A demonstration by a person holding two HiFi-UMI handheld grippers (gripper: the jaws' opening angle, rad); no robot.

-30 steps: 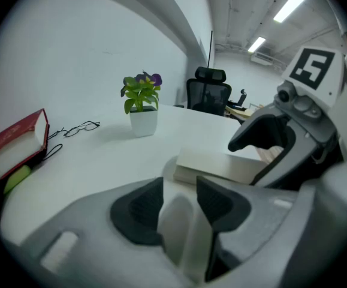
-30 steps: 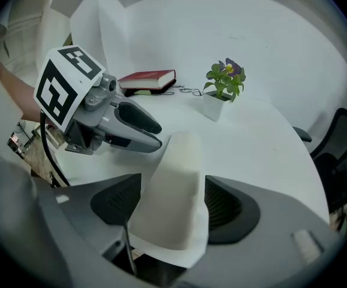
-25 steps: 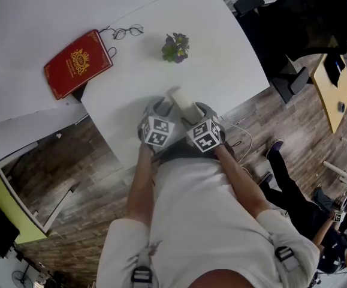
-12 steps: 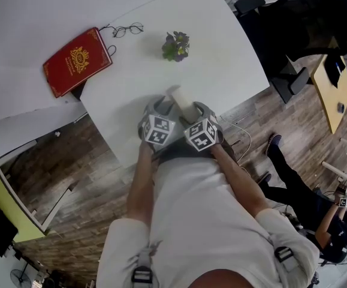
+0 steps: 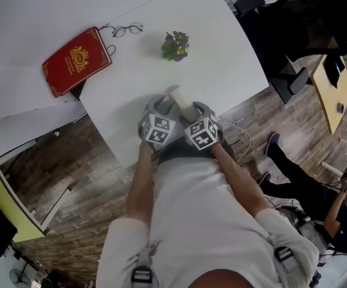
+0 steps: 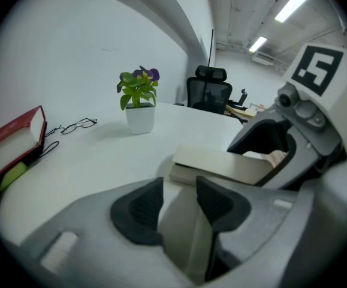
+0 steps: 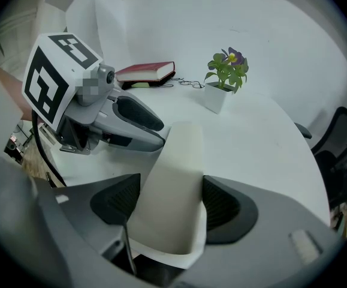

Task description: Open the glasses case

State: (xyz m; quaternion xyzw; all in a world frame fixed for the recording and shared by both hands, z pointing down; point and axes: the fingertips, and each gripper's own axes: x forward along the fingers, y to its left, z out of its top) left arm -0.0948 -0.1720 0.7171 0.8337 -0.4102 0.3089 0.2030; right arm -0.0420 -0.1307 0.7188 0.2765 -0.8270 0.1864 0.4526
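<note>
A cream glasses case (image 5: 182,99) lies on the white table (image 5: 221,53) close to its near edge. My right gripper (image 5: 196,110) is shut on it. In the right gripper view the case (image 7: 176,179) fills the gap between the two dark pads (image 7: 221,206) of the right gripper (image 7: 170,206). My left gripper (image 5: 161,105) comes in from the case's left side. In the left gripper view the left gripper (image 6: 180,200) has its pads close together on a cream flap. The case's body (image 6: 221,164) lies crosswise just beyond, its top layer slightly raised.
A red book (image 5: 77,63) lies at the table's far left, with spectacles (image 5: 127,31) beside it. A small potted plant (image 5: 175,47) stands behind the case. Office chairs (image 5: 293,23) and a seated person (image 5: 305,185) are on the wooden floor to the right.
The right gripper has shifted slightly toward the left one. The case and the other things on the table stay where they were.
</note>
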